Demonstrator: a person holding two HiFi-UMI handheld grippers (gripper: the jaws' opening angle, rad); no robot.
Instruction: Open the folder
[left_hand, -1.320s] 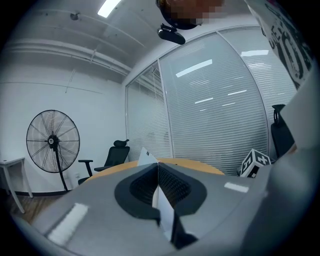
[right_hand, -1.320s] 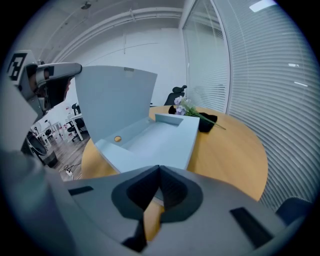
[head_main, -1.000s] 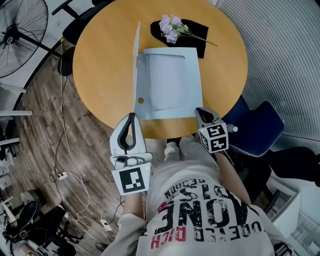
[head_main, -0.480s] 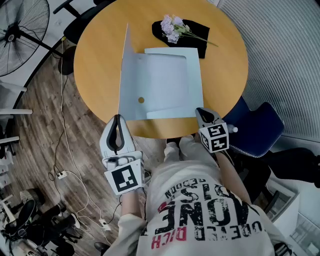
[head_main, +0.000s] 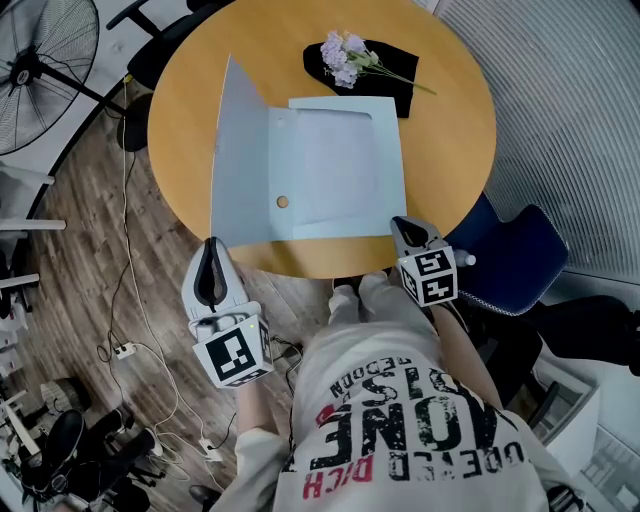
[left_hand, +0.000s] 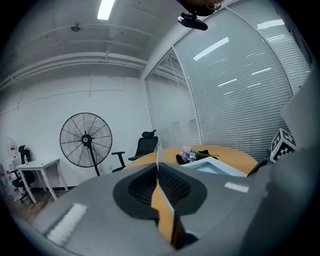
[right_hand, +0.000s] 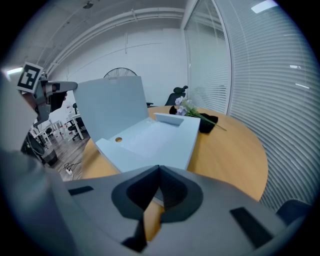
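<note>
A light blue folder (head_main: 340, 160) lies on the round wooden table (head_main: 450, 130). Its front cover (head_main: 240, 160) stands lifted and leans out to the left. My left gripper (head_main: 212, 258) is shut on the cover's near edge, off the table's front left rim. In the left gripper view the thin cover edge (left_hand: 157, 152) runs up from between the closed jaws of the left gripper (left_hand: 158, 169). My right gripper (head_main: 398, 222) is shut, tips at the folder's near right corner. The right gripper view shows the right gripper (right_hand: 159, 169) before the open folder (right_hand: 160, 137) and the raised cover (right_hand: 112, 107).
Purple flowers (head_main: 342, 55) lie on a black cloth (head_main: 395, 60) at the table's far side. A standing fan (head_main: 40, 60) and floor cables are to the left. A blue chair (head_main: 520, 260) stands to the right of the table.
My left gripper has moved left and toward me with the cover, swinging it from nearly upright to leaning well open on the left. The right gripper has stayed where it was.
</note>
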